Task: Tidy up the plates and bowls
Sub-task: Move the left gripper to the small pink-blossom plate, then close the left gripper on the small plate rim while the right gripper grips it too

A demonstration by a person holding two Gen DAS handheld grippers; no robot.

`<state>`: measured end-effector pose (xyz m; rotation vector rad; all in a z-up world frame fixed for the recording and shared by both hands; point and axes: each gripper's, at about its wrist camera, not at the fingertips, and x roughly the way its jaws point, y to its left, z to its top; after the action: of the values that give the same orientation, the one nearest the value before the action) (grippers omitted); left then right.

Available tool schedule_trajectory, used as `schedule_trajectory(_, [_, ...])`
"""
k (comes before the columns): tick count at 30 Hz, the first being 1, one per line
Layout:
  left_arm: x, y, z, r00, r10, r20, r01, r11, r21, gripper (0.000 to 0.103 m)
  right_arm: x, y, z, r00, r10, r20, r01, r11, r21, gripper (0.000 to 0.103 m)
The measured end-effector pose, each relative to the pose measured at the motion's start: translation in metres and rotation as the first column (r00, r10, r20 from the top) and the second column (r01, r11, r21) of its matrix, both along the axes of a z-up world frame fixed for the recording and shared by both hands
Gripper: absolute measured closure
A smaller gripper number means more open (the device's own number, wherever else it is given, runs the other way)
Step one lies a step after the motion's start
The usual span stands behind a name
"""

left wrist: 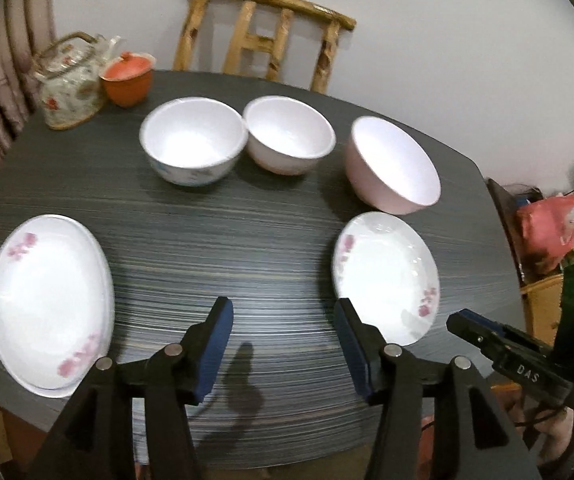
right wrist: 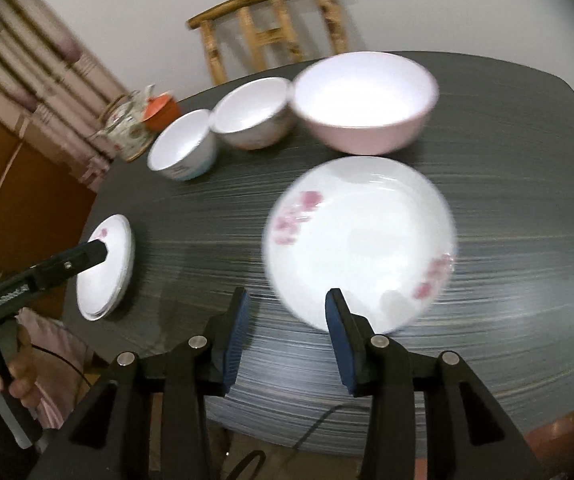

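Note:
A dark striped table (left wrist: 227, 240) holds a stack of white pink-flowered plates (left wrist: 49, 304) at the left and a single flowered plate (left wrist: 387, 276) at the right. Behind stand two white bowls (left wrist: 193, 140) (left wrist: 289, 134) and a larger pink bowl (left wrist: 393, 164). My left gripper (left wrist: 283, 312) is open and empty above the table's near edge, between the plates. My right gripper (right wrist: 287, 300) is open and empty, its right finger at the near rim of the single plate (right wrist: 361, 240). The stack (right wrist: 107, 268) and the bowls (right wrist: 367, 100) also show in the right wrist view.
A flowered teapot (left wrist: 69, 88) and an orange lidded cup (left wrist: 127, 76) stand at the table's far left corner. A wooden chair (left wrist: 263, 36) is behind the table. Boxes and a red bag (left wrist: 547, 232) lie to the right.

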<state>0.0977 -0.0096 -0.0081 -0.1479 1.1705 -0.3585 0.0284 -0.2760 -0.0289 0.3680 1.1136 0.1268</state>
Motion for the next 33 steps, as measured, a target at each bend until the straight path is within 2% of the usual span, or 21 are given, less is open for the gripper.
schedule_trajectory(5, [0.016, -0.011, -0.021, 0.997, 0.007, -0.079, -0.014, 0.997, -0.079, 0.049, 0.001, -0.038, -0.013, 0.997, -0.062, -0.045, 0.064, 0.997, 0.032, 0.065])
schedule_trajectory(9, [0.028, -0.019, -0.038, 0.991, 0.010, -0.136, -0.022, 0.996, -0.087, 0.049, 0.008, -0.059, -0.021, 0.994, -0.087, -0.061, 0.089, 0.996, 0.029, 0.065])
schedule_trajectory(16, [0.046, -0.031, -0.066, 0.973, 0.016, -0.231, -0.048, 0.990, -0.132, 0.049, 0.022, -0.093, -0.046, 0.985, -0.129, -0.112, 0.139, 0.987, 0.084, 0.065])
schedule_trajectory(28, [0.066, -0.046, -0.089, 0.965, 0.016, -0.261, -0.049, 0.992, -0.118, 0.049, 0.040, -0.116, -0.077, 0.979, -0.144, -0.144, 0.161, 0.981, 0.110, 0.066])
schedule_trajectory(33, [0.071, -0.049, -0.091, 0.968, 0.012, -0.250, -0.041, 0.993, -0.109, 0.049, 0.047, -0.117, -0.084, 0.981, -0.129, -0.145, 0.148, 0.980, 0.130, 0.075])
